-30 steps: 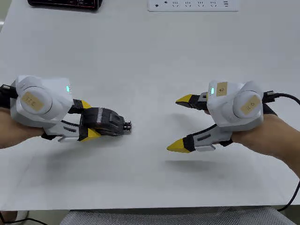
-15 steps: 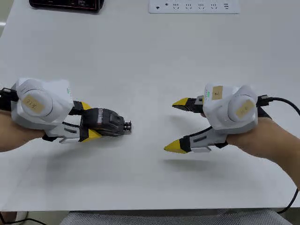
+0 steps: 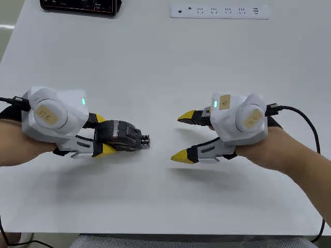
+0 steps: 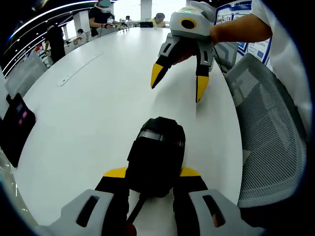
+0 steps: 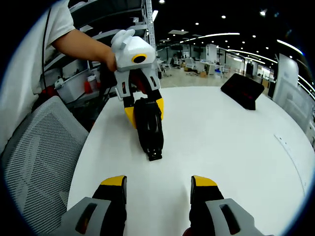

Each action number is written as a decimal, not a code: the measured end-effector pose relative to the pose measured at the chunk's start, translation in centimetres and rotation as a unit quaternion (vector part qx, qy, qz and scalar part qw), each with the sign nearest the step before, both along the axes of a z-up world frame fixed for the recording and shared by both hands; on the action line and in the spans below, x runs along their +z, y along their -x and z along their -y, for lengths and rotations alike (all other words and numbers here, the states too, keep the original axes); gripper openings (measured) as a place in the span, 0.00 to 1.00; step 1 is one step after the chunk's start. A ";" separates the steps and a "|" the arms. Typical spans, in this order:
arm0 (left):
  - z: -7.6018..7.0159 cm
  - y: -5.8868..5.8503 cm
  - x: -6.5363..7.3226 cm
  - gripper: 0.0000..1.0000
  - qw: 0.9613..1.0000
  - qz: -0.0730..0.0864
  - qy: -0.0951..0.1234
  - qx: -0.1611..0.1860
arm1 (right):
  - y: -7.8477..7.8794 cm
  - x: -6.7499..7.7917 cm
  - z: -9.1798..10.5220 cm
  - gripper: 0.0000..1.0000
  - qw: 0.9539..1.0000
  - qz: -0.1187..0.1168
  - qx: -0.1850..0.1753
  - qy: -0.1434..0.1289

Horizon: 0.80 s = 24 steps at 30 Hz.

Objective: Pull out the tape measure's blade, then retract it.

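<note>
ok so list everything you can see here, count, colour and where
tape measure: 1, black, left side of the table, clamped in the left hand-held gripper
table: 1, white, under everything
power strip: 1, white, far edge, right of centre
flat device: 1, black, far left edge
mesh chair: 1, grey, at the table's near edge
cable: 1, black, trailing from the right hand-held gripper
left hand-held gripper: 1, white with yellow tips, shut on the tape measure
right hand-held gripper: 1, white with yellow tips, open, facing the tape measure, apart from it
forearms: 2, bare, one behind each gripper
</note>
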State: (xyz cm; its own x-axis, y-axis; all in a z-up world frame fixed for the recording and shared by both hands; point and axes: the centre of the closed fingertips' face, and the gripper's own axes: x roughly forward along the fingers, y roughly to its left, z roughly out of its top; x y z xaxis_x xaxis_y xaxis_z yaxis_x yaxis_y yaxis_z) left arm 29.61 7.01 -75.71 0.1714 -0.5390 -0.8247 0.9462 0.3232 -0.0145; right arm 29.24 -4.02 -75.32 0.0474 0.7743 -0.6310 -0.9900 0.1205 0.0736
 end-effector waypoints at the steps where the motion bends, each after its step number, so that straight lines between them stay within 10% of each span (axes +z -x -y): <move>1: 0.0 0.0 0.0 0.29 1.000 -0.001 0.001 0.001 | 0.0 -0.1 -0.3 0.48 1.000 0.000 0.004 -0.002; 24: -0.1 0.0 -0.2 0.29 1.000 -0.012 -0.007 -0.003 | 0.1 -1.4 -4.1 0.29 0.999 -0.003 0.042 -0.026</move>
